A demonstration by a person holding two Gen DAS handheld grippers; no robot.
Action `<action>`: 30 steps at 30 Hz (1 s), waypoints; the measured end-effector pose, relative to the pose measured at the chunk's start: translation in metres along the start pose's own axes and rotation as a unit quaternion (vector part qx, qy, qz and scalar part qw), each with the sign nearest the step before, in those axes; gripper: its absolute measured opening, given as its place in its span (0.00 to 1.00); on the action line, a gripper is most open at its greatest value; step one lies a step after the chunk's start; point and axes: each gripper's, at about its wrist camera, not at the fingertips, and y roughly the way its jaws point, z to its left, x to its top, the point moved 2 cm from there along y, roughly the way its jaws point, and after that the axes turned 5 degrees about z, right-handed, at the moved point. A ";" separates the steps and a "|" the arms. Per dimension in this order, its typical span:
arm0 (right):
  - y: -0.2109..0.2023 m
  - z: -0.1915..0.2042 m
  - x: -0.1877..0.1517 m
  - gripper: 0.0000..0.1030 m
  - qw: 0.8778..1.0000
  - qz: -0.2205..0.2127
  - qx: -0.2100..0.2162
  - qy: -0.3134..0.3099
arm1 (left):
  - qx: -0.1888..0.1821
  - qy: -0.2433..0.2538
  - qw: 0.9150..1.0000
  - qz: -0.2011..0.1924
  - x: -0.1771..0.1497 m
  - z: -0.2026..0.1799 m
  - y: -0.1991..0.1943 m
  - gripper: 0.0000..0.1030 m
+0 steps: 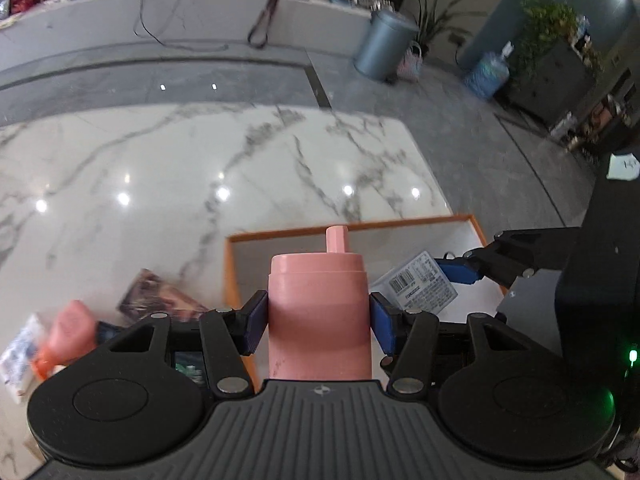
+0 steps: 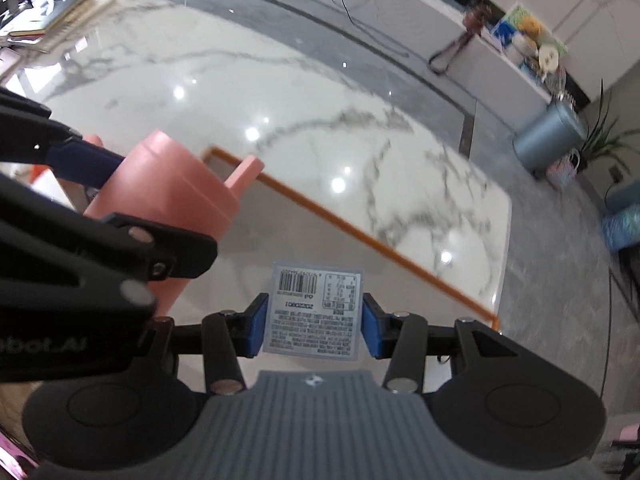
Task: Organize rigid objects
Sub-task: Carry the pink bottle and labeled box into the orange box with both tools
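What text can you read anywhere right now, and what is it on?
"obot.AI": left gripper body, first letters cut off by the frame edge.
Barcode with printed digits and fine print: label on the clear box in the right gripper; upside down, too blurred to read.
Pink bottle: no text.

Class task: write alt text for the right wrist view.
The right tongs grip a clear labelled box above an orange-rimmed tray on a marble table. At left, the left tongs hold a pink bottle.
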 end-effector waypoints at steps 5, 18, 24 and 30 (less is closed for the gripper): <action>0.034 -0.014 -0.014 0.46 0.999 0.021 0.020 0.019 | 0.024 0.017 0.999 0.029 0.002 -0.008 0.038 0.60; 0.091 -0.022 -0.024 0.46 0.995 0.029 0.084 0.043 | 0.124 0.131 0.982 0.056 -0.004 -0.027 0.095 0.60; 0.101 -0.019 -0.023 0.46 0.994 0.027 0.100 0.045 | 0.154 0.170 0.972 0.050 -0.006 -0.033 0.104 0.60; 0.107 -0.025 -0.027 0.46 0.992 0.029 0.103 0.063 | 0.177 0.184 0.966 0.041 -0.008 -0.037 0.107 0.63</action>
